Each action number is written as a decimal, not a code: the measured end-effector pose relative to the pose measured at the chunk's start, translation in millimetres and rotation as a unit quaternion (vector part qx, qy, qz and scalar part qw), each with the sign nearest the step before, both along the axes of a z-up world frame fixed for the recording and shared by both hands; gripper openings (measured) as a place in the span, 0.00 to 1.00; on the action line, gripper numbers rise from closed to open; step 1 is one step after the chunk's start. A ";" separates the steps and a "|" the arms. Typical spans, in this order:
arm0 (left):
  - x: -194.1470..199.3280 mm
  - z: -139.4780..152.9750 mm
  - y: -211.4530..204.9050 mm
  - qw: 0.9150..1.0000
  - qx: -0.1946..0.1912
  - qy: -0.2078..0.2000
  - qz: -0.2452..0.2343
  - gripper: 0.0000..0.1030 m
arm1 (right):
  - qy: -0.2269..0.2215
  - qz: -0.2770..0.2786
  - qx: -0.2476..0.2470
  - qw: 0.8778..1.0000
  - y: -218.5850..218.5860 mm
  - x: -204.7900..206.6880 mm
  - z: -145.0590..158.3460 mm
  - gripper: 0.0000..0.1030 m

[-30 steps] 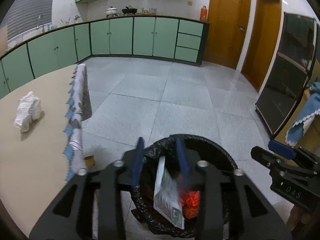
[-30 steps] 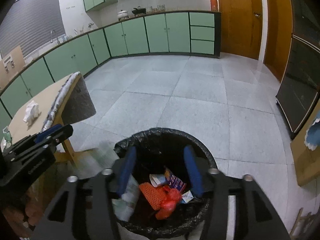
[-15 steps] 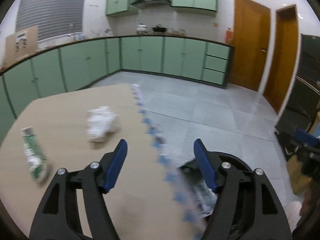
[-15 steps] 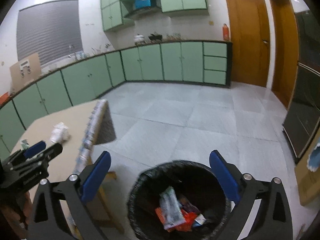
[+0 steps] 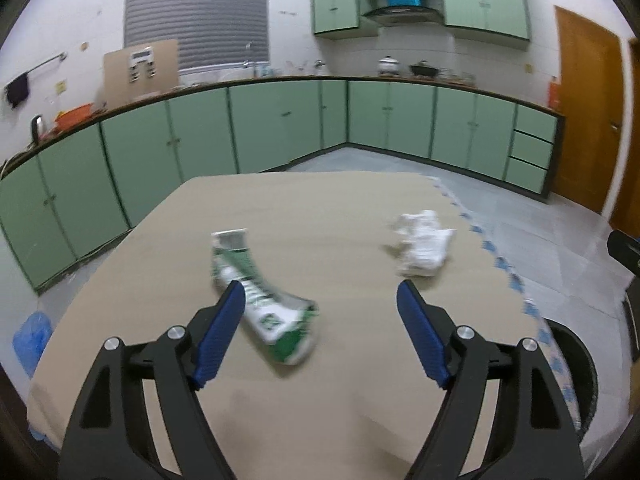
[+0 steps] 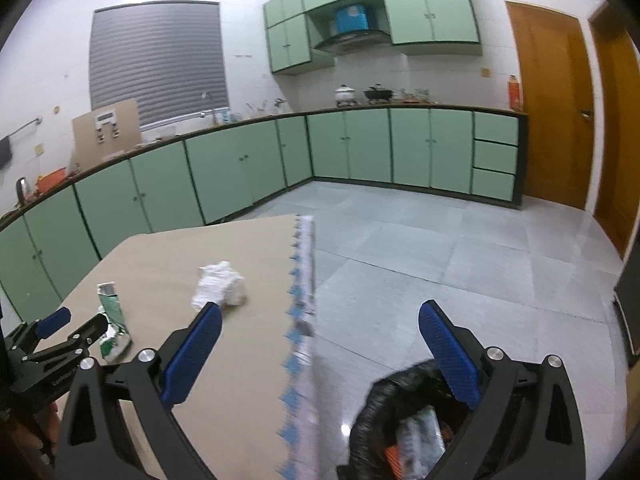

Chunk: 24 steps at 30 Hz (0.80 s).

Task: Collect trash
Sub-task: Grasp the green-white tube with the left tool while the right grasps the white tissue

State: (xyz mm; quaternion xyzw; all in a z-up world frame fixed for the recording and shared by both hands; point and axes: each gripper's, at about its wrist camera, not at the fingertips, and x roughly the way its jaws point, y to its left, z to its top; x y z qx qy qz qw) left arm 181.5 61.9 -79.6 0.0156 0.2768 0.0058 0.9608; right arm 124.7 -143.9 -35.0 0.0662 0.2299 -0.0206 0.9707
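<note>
A flattened green and white carton (image 5: 262, 294) lies on the tan table (image 5: 320, 208), and a crumpled white tissue (image 5: 422, 242) lies to its right. My left gripper (image 5: 320, 336) is open and empty above the table, its left finger beside the carton. My right gripper (image 6: 320, 352) is open and empty, over the table's edge and the black-lined trash bin (image 6: 400, 420), which holds wrappers. The tissue (image 6: 220, 284), the carton (image 6: 112, 320) and the left gripper (image 6: 68, 336) also show in the right wrist view. The bin's rim (image 5: 576, 364) shows at the table's right side.
The table's right edge has a blue-patterned cloth trim (image 6: 300, 312). Green cabinets (image 5: 280, 128) line the far walls, wooden doors (image 6: 548, 108) stand at the right, and grey tiled floor (image 6: 440, 260) lies between. A blue bag (image 5: 32, 336) sits on the floor left of the table.
Both grippers opened and left the bin, where a wrapper now lies. The left gripper swung left over the table to the carton. The right gripper rose and turned toward the table.
</note>
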 end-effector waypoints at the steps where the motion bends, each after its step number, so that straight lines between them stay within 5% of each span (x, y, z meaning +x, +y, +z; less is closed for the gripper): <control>1: 4.3 -1.3 6.3 1.000 -0.001 0.003 0.007 0.75 | 0.001 0.006 0.000 1.000 5.7 4.8 -1.4 0.94; 12: 27.2 -3.3 62.3 0.998 -0.012 0.011 0.068 0.75 | 0.026 0.061 -0.014 0.998 68.9 84.5 -22.2 0.94; 24: 57.0 -11.5 84.3 0.996 -0.016 0.027 0.085 0.75 | 0.100 0.050 -0.028 0.993 100.0 154.9 -54.2 0.89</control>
